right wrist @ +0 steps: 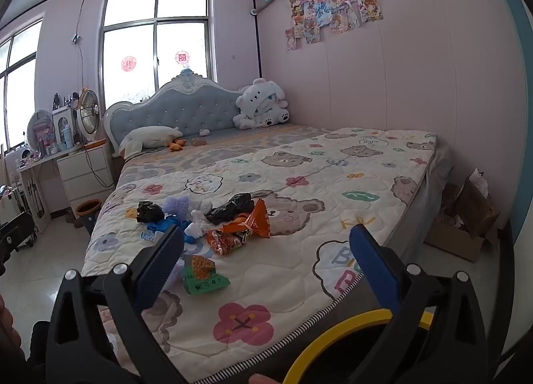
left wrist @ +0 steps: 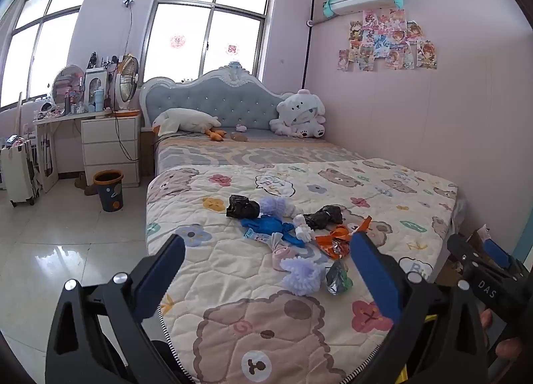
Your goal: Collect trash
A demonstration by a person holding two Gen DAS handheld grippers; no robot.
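A heap of trash lies on the bear-print quilt near the foot of the bed. It holds two black bags, a blue glove, lilac puffs, white tissue, an orange snack wrapper and a green wrapper. My left gripper hovers open just short of the heap, nothing between its blue pads. My right gripper is open too, above the quilt to the right of the heap. A yellow-rimmed container shows below it at the bed's edge.
An orange-rimmed dark bin stands on the tiled floor left of the bed, by a white drawer unit and a suitcase. An open cardboard box sits between bed and right wall. Plush toys lie at the headboard.
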